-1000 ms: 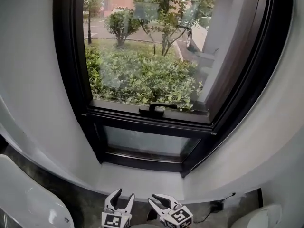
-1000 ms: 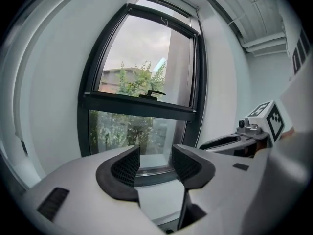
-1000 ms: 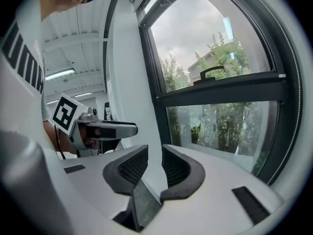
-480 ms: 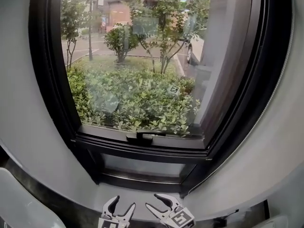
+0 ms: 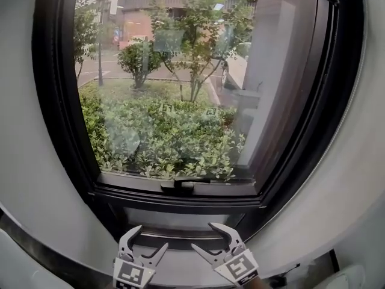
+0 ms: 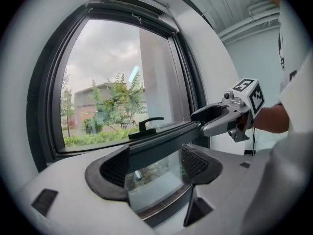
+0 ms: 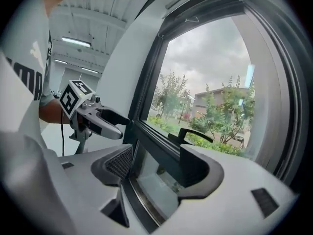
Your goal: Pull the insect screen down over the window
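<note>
A dark-framed window (image 5: 60, 131) fills the head view, with a black handle (image 5: 178, 185) on the sash's lower rail. Along the window's top runs a dark bar with a small cord loop (image 6: 138, 17), also visible as the cord loop (image 7: 191, 19) in the right gripper view. My left gripper (image 5: 150, 238) and right gripper (image 5: 203, 236) hang side by side below the lower pane, pointing up at it. Both pairs of jaws are opening, with nothing between them. The left gripper (image 6: 155, 165) looks at the sash and the right gripper (image 6: 230, 119); the right gripper (image 7: 151, 165) sees the left gripper (image 7: 95, 119).
A curved white wall (image 5: 36, 203) surrounds the window, with a pale sill (image 5: 180, 264) just beneath the grippers. A white rounded object (image 5: 15, 264) sits at the lower left and another (image 5: 346, 277) at the lower right. A person's forearm (image 6: 274, 119) holds the right gripper.
The head view has tilted upward, showing more of the window. Both grippers have risen toward the lower frame, and their jaws stand wider apart than before.
</note>
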A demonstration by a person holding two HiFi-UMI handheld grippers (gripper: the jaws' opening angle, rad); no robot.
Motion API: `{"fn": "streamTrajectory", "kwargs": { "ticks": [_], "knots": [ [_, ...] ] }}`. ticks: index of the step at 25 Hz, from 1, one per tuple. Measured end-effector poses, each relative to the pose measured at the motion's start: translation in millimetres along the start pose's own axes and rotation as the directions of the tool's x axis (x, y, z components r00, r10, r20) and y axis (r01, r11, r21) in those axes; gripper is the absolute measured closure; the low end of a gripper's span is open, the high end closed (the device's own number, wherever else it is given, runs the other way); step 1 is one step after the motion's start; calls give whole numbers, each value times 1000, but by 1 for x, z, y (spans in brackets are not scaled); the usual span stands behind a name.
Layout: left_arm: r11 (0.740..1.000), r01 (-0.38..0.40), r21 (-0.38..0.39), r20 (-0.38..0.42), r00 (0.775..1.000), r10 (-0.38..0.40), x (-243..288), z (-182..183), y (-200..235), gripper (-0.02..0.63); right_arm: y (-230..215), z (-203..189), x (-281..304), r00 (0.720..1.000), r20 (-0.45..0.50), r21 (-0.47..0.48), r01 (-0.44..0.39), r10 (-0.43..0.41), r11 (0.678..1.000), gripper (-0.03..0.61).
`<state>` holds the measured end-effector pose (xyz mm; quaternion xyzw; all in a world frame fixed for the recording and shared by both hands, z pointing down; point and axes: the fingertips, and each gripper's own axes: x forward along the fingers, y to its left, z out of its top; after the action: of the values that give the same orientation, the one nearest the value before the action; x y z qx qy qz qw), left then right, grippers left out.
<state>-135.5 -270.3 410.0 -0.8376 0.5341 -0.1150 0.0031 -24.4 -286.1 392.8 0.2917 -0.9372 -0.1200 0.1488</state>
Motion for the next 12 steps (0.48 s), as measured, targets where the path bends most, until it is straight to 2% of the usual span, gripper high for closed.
{"fn": "streamTrajectory", "kwargs": {
  "ticks": [5,7,9,12],
  "knots": [
    [998,19,59,69,997,-23,4,38,14,290,-5,43,14,998,56,-15,-7,8,1000,286],
    [996,18,86,98,995,-26,3,52,18,324,-5,58,19,997,69,-48,-13,16,999,295],
    [993,11,114,124,992,-25,2,68,23,331,-9,71,21,998,68,-97,-7,14,995,295],
    [979,-14,205,148,989,-17,-1,94,33,331,-21,95,20,996,87,-165,23,-9,986,295]
  ]
}}
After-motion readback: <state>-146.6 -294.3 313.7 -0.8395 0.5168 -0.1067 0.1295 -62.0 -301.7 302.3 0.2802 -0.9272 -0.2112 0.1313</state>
